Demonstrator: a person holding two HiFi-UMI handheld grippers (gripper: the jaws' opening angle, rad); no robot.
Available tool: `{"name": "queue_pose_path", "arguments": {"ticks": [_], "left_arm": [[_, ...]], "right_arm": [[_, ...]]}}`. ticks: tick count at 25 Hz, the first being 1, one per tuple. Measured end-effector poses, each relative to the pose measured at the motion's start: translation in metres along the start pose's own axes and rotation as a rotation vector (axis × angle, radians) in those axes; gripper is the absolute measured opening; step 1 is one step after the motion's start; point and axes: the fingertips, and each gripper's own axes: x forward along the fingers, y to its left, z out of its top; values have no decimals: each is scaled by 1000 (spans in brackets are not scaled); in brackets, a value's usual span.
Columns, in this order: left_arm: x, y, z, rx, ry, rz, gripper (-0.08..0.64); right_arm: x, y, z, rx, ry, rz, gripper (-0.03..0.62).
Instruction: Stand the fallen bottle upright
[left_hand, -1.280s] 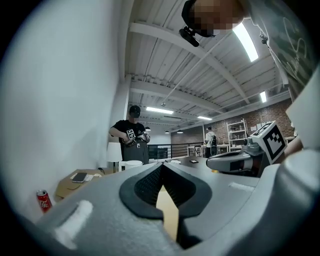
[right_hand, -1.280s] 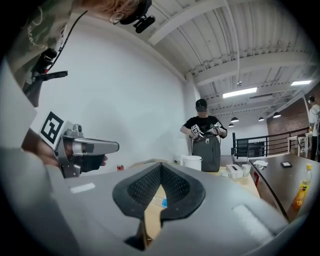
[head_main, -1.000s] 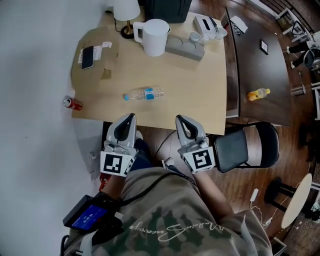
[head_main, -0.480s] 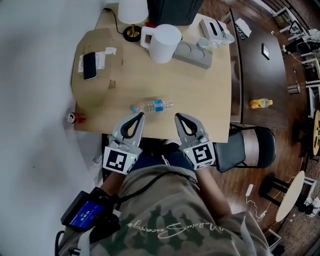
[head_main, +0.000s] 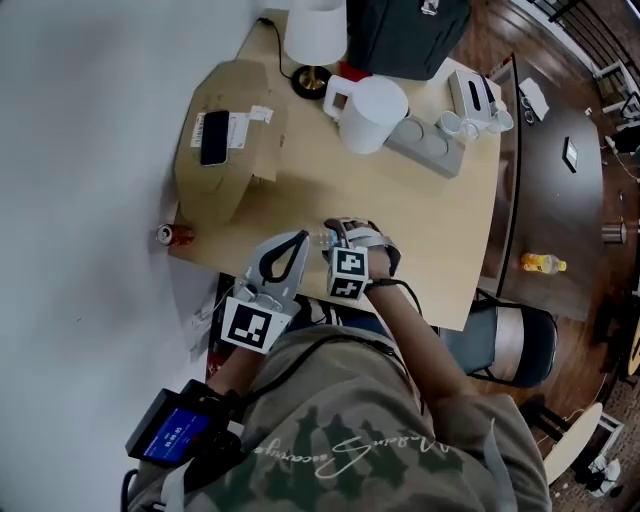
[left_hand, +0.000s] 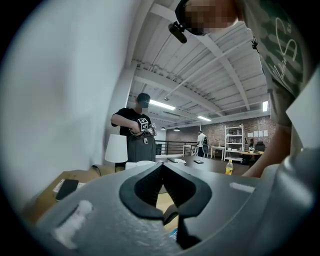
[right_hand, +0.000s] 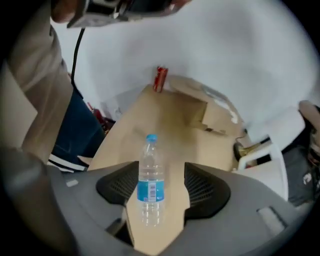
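Nothing legible: blue label (right_hand: 150, 191) on the bottle (right_hand: 150, 165) and script (head_main: 345, 458) on the shirt (head_main: 430, 415) are blurred.

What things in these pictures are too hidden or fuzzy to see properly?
- Head view: the bottle is almost all covered by the right gripper, whose jaws have just been opening with the bottle between them.
- Head view: the lamp is cut off by the top edge.
- Right gripper view: blur makes the print on the bottle's label and the red can unreadable.
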Motion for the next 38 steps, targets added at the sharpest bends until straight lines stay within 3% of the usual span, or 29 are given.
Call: {"name": "queue_pose_path", "arguments": {"ticks": [3, 7, 12, 16, 18, 19, 23, 24, 26, 30, 35, 38], "left_arm": [[3, 17, 1, -50, 15, 48, 3], [-3, 34, 2, -24, 6, 126, 3], [3, 39, -8, -31, 37, 145, 3], [9, 39, -7, -29, 40, 148, 3], [10, 39, -3, -18, 34, 153, 3], [11, 39, 0, -10, 29, 154, 3], [15, 40, 5, 25, 39, 154, 3], [18, 39, 4, 30, 46, 154, 3], [24, 29, 3, 39, 63, 139, 3], [38, -1, 1, 59, 113, 75, 3], [48, -15, 1, 57, 157, 60, 3], [53, -22, 1, 59, 153, 49, 3]], "right_arm": [[40, 12, -8, -47, 89, 141, 287], [70, 28, -14, -60, 143, 230, 286], [106, 35, -21, -92, 183, 202, 316], [106, 34, -21, -121, 143, 203, 310], [88, 22, -15, -39, 28, 153, 310], [66, 7, -8, 48, -96, 99, 310], [-64, -91, 4, 508, -854, -258, 311], [-81, -110, -11, 622, -962, -342, 311], [-77, -126, -51, 753, -1006, -453, 311], [-37, -118, -101, 831, -962, -532, 313], [-53, -101, -95, 756, -962, -526, 314], [-49, -86, -103, 776, -911, -493, 316]]}}
